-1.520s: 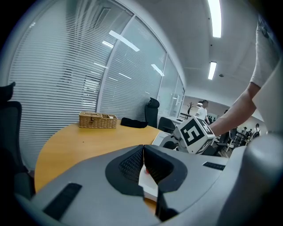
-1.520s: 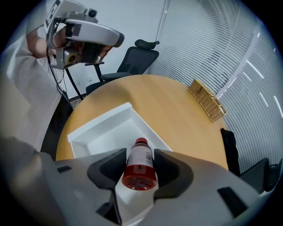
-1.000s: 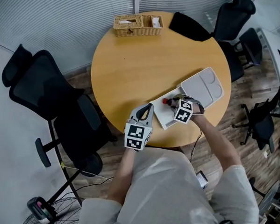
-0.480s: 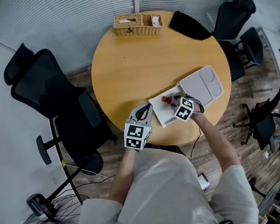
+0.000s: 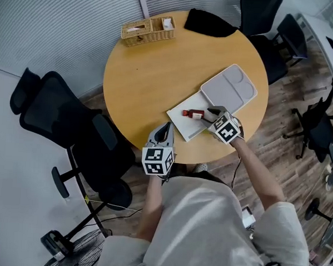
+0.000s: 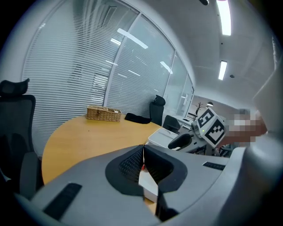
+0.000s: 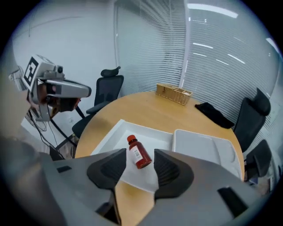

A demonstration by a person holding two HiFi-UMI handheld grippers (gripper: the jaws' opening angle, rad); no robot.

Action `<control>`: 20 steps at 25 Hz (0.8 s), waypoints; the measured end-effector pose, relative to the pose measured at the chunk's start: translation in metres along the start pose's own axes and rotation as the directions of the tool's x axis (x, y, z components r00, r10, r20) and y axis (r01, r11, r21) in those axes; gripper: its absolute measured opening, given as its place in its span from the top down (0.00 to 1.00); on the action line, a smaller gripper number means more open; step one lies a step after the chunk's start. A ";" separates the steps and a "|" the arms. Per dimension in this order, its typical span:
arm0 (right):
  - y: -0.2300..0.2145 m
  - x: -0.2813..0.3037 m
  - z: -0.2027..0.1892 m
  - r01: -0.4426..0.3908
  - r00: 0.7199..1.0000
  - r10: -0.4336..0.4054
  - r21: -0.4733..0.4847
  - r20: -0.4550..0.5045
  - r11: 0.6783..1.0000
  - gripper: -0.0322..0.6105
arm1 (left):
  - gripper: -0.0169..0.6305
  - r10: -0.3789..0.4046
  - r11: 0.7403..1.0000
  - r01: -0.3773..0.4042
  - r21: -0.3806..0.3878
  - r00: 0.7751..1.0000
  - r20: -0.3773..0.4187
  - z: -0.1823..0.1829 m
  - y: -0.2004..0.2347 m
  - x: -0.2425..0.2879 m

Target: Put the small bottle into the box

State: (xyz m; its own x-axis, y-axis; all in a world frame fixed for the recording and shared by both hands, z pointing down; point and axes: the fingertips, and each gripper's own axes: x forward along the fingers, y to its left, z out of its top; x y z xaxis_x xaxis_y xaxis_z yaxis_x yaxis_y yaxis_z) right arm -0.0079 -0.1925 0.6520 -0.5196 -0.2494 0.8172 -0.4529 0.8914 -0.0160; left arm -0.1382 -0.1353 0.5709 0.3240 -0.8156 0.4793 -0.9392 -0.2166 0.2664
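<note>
A small red bottle (image 5: 193, 114) with a red cap and white label lies on its side inside the open white box (image 5: 178, 120), near the table's front edge. The box's lid (image 5: 227, 88) lies flat beside it. My right gripper (image 5: 210, 115) is open just behind the bottle; in the right gripper view the bottle (image 7: 139, 155) rests in the box (image 7: 110, 134) between the spread jaws of that gripper (image 7: 140, 164), with a gap on each side. My left gripper (image 5: 165, 133) hangs at the table edge left of the box, shut and empty (image 6: 142, 152).
A wicker basket (image 5: 148, 30) and a black cloth (image 5: 208, 23) lie at the round wooden table's (image 5: 158, 73) far side. Black office chairs stand to the left (image 5: 50, 112) and at the back right (image 5: 262, 12).
My right gripper has let go and drawn back a little, so the bottle now lies free in the box. The head view has shifted. The left gripper has stayed put.
</note>
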 end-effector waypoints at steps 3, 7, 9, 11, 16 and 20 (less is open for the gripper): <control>0.007 -0.026 -0.010 0.009 0.996 -0.020 0.119 0.090 0.993 0.63 | 0.93 0.017 1.000 -0.017 0.002 1.000 -0.003 -0.002 -0.009 -0.007; 0.010 -0.055 -0.018 0.004 0.978 -0.058 0.257 0.201 0.966 0.63 | 0.93 0.039 0.999 -0.039 0.018 0.999 0.000 -0.003 -0.021 -0.014; 0.015 -0.070 -0.019 0.004 0.966 -0.078 0.290 0.245 0.957 0.63 | 0.93 0.050 0.998 -0.050 0.025 0.999 0.004 -0.003 -0.028 -0.018; 0.021 -0.084 -0.019 0.004 0.954 -0.096 0.311 0.284 0.950 0.63 | 0.93 0.061 0.998 -0.061 0.028 0.998 0.008 -0.004 -0.035 -0.022; 0.046 -0.107 -0.028 -0.006 0.929 -0.124 0.349 0.349 0.937 0.63 | 0.93 0.084 0.996 -0.085 0.041 0.996 0.009 -0.012 -0.057 -0.032; 0.060 -0.116 -0.036 -0.013 0.911 -0.151 0.392 0.385 0.920 0.63 | 0.93 0.100 0.994 -0.101 0.045 0.995 0.022 -0.015 -0.066 -0.040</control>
State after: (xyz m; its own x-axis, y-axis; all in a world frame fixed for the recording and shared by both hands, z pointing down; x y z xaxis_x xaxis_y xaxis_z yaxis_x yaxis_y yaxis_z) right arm 0.0517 -0.0965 0.5772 -0.6835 -0.5072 0.5250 -0.6939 0.6747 -0.2516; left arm -0.0878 -0.0809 0.5467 0.2263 -0.8446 0.4852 -0.9712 -0.1576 0.1787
